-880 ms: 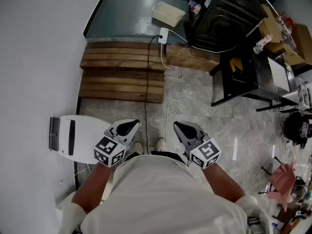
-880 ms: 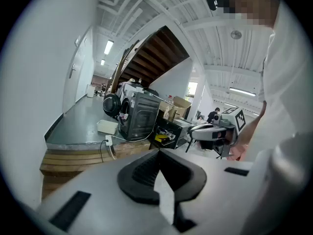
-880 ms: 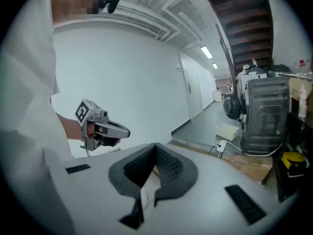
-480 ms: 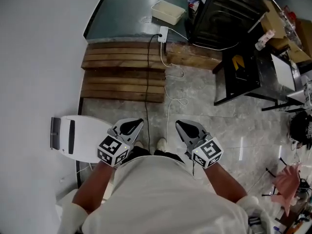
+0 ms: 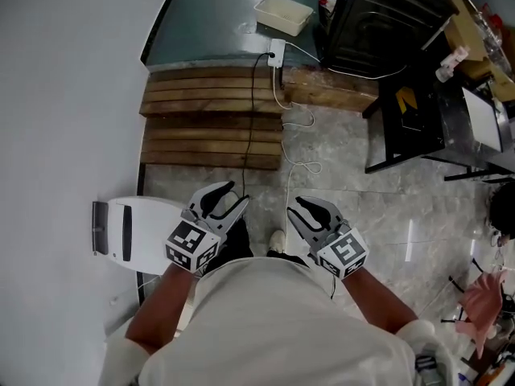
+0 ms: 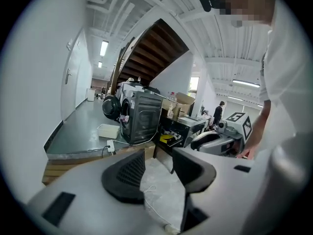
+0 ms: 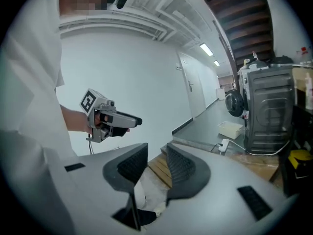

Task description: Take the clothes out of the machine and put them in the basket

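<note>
My left hand-held gripper (image 5: 225, 202) has crept a bit closer to the wooden steps (image 5: 213, 127) than before. My right hand-held gripper (image 5: 308, 210) has hardly moved. Both have nothing in them. The left one's bumpy black pads stand apart, and the right one's gap is thin. The machine (image 5: 378, 18), a dark boxy metal thing, stands far off past the flat brown planks and the shiny stone floor (image 5: 362, 215).

Bare wooden pallet (image 5: 209, 127), glossy stone-look floor (image 5: 362, 199), matt grey plastic left gripper (image 5: 233, 194)
</note>
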Demonstrator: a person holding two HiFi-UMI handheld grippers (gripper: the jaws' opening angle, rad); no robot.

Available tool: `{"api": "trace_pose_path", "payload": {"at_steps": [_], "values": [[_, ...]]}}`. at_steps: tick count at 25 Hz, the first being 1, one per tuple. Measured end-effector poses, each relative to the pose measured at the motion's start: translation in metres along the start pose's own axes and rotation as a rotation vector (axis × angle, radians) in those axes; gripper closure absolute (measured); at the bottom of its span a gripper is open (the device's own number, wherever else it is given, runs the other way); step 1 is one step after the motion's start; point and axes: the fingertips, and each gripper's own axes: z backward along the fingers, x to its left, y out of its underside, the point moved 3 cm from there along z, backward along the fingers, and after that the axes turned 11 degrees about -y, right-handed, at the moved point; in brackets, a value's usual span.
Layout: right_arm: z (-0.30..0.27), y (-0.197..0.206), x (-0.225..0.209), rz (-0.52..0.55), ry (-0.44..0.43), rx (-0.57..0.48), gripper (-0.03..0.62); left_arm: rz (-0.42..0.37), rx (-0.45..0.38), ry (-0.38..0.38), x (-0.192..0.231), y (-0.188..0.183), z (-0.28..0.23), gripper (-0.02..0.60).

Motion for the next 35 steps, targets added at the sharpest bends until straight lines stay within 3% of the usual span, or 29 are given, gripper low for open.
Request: {"api": "trace_pose_path", "payload": {"at_steps": [1,6,16,26,35], "values": [[-0.01,-0.001,-0.005,-0.003,-0.004,0.01,0.484,0.006,-0.005,0.0,0.013,-0.003,-0.005,0.41],[-0.068,-0.019,-0.028,0.007,0.02,0.063,0.484,0.0,-0.033,0.024,0.084,-0.025,-0.028,0.373],[-0.198,-0.092,-0.066,0.009,0.102,0.126,0.484,0.014,-0.078,0.056,0.246,-0.066,-0.042,0.374],[-0.27,-0.116,-0.126,-0.011,0.048,0.188,0.484,0.07,-0.07,0.03,0.313,-0.074,-0.092,0.376],[-0.33,-0.148,-0.244,-0.042,-0.025,0.148,0.484,0.057,0.011,-0.029,0.38,-0.116,-0.175,0.377]]}}
